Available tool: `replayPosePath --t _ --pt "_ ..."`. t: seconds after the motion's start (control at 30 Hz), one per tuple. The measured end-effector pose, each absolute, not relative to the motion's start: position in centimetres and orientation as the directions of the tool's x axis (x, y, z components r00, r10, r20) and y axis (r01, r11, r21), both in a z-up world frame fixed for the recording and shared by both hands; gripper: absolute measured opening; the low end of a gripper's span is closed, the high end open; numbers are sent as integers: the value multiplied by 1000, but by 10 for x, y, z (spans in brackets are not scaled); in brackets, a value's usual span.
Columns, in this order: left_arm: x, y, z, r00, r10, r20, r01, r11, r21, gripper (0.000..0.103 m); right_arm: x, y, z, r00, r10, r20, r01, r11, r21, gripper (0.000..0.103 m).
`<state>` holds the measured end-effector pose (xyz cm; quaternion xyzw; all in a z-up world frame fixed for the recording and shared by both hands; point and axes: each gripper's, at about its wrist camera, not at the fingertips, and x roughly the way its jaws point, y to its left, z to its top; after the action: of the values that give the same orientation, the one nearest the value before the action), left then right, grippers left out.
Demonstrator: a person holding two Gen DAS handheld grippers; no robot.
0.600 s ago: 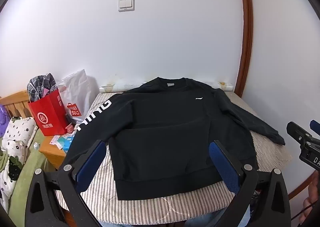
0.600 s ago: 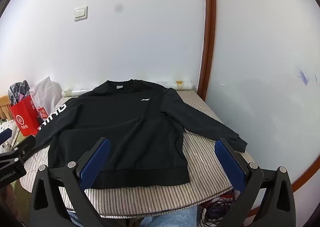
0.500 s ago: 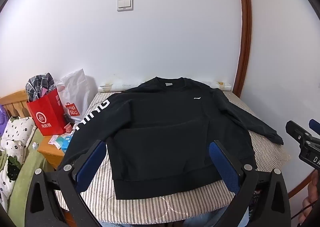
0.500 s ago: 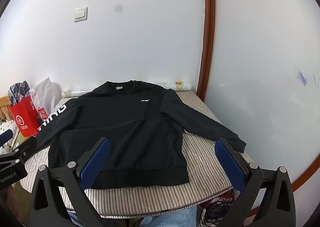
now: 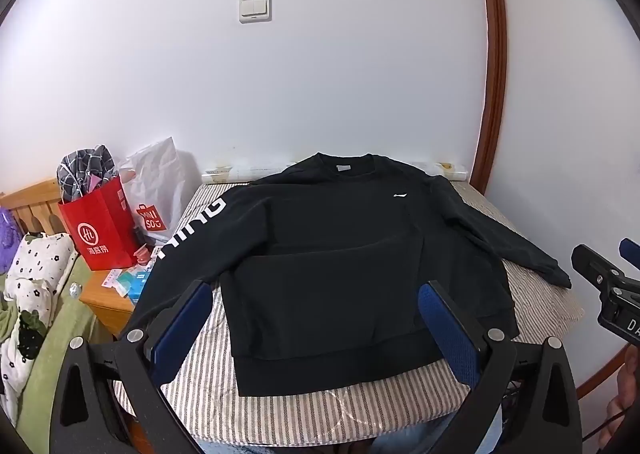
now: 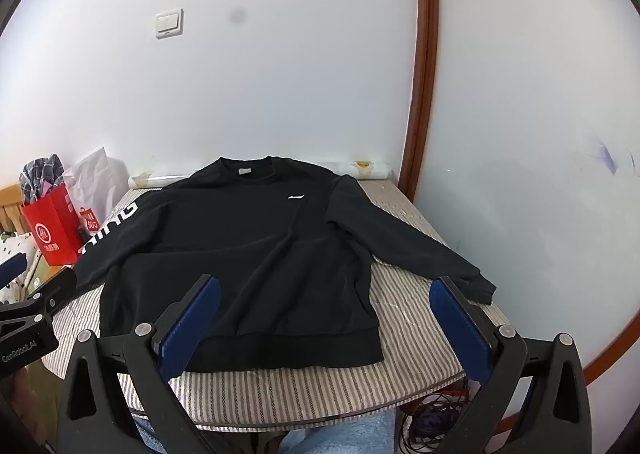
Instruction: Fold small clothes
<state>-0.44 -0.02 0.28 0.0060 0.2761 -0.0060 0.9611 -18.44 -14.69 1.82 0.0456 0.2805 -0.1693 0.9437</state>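
- The left gripper [image 5: 316, 318] hovers above the near edge of the table, its blue-padded fingers [image 5: 182, 328] spread wide apart and clasping nothing; it points level toward the far wall.
- The right gripper [image 6: 324, 318] hangs at a matching height beside it, likewise gaping wide with nothing between its pads [image 6: 460, 330]; each tool's black body shows at the edge of the other's view.
- A black sweatshirt [image 5: 352, 254] lies face up and flat on the striped table cover [image 5: 320, 418], collar toward the wall, hem toward the grippers and just beneath their fingertips.
- Both sleeves are spread outward: the left one, printed with large white letters [image 5: 192, 230], runs off the table's left edge; the other sleeve [image 6: 408, 242] slants toward the near right corner, its cuff lying at the table's edge.
- A small white logo [image 6: 296, 197] marks the chest, and a pale label shows inside the collar; faint creases cross the torso.
- A red paper bag [image 5: 100, 230] and a white plastic bag [image 5: 160, 190] stand on a wooden bedside stand [image 5: 106, 300] left of the table; a light switch [image 5: 255, 9] sits on the white wall.
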Motion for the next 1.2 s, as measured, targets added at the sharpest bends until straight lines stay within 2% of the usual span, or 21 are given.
replayPosePath --t 1.2 --pt "-8 12 0 851 1 -525 1 1000 3 103 -189 -136 23 787 -304 -537 339 940 -35 103"
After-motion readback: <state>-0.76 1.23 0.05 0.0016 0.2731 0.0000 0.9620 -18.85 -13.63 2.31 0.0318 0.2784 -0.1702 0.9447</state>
